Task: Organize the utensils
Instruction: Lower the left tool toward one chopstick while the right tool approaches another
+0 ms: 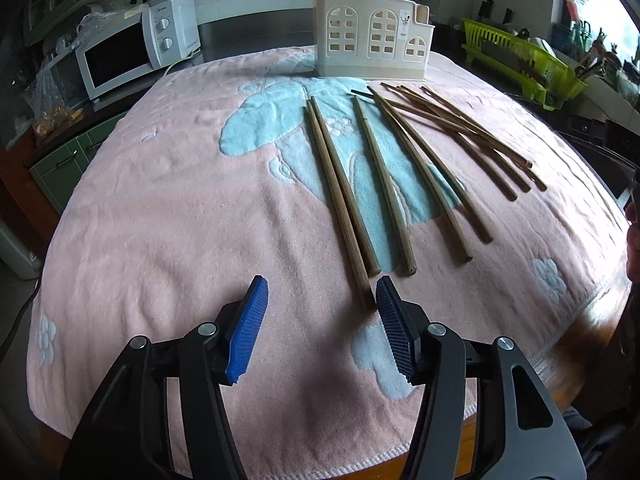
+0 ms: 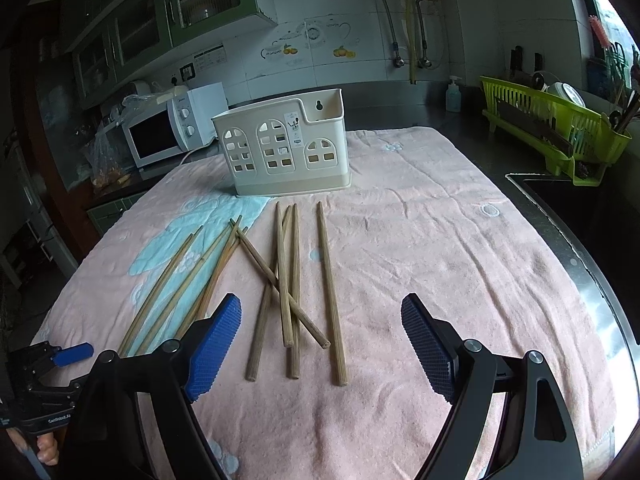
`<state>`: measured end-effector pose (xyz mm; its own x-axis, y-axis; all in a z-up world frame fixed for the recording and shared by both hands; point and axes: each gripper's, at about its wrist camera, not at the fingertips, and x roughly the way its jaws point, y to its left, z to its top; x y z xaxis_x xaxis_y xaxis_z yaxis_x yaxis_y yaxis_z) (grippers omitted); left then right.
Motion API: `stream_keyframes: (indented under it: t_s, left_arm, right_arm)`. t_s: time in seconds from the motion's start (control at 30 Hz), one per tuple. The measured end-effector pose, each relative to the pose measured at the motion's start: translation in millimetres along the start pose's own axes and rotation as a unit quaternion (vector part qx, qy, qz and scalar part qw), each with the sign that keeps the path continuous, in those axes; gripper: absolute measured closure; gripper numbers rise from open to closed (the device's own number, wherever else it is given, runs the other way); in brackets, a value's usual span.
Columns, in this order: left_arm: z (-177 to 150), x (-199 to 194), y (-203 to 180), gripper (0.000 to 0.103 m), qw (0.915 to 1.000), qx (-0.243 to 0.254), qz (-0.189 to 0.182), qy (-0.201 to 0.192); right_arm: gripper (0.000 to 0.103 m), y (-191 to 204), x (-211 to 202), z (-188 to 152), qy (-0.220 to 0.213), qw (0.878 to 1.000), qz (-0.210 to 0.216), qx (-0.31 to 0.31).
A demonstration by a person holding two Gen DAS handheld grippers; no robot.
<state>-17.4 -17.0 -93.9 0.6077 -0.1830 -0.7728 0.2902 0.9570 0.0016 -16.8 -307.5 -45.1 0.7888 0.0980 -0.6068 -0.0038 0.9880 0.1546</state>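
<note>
Several wooden chopsticks (image 1: 344,192) lie fanned out on a pink and blue towel (image 1: 160,220). A cream utensil holder (image 1: 372,48) with window cut-outs stands upright at the towel's far edge. My left gripper (image 1: 322,280) is open low over the towel. The near end of the leftmost chopstick lies just inside its right pad (image 1: 394,320), untouched. In the right wrist view, my right gripper (image 2: 321,297) is open wide above the near ends of a crossed bunch of chopsticks (image 2: 286,280), holding nothing. The holder (image 2: 280,152) stands behind them. The left gripper's blue pad (image 2: 74,354) shows at the lower left.
A white microwave (image 1: 132,52) stands at the back left beyond the towel. A lime green dish rack (image 2: 560,132) and a soap bottle (image 2: 453,94) stand on the dark counter at the right. The counter's metal edge (image 2: 580,264) runs along the towel's right side.
</note>
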Motion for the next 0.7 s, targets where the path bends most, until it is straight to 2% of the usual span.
stream_keyframes:
  t_s: [0.1, 0.33, 0.47, 0.53, 0.63, 0.7]
  left_arm:
    - [0, 1, 4, 0.047, 0.9998, 0.004, 0.021, 0.004]
    - [6, 5, 13, 0.047, 0.9994, -0.016, 0.03, 0.0]
    - [14, 13, 8, 0.057, 0.9995, -0.019, 0.025, -0.007]
    - [19, 16, 5, 0.068, 0.9995, -0.021, 0.021, -0.011]
    - [23, 20, 3, 0.077, 0.9994, -0.022, 0.022, -0.016]
    - [26, 22, 3, 0.08, 0.9993, -0.023, 0.022, -0.019]
  right_arm:
    - [0.024, -1, 0, 0, -0.001, 1.0, -0.001, 0.001]
    - [0.024, -3, 4, 0, 0.003, 1.0, -0.001, 0.006]
    - [0.024, -3, 7, -2, 0.008, 1.0, 0.0, 0.005]
    - [0.024, -4, 8, -3, 0.01, 1.0, 0.0, 0.007]
    - [0.024, -5, 10, -4, 0.012, 1.0, -0.001, 0.006]
    - [0.024, -6, 11, -4, 0.013, 1.0, -0.001, 0.008]
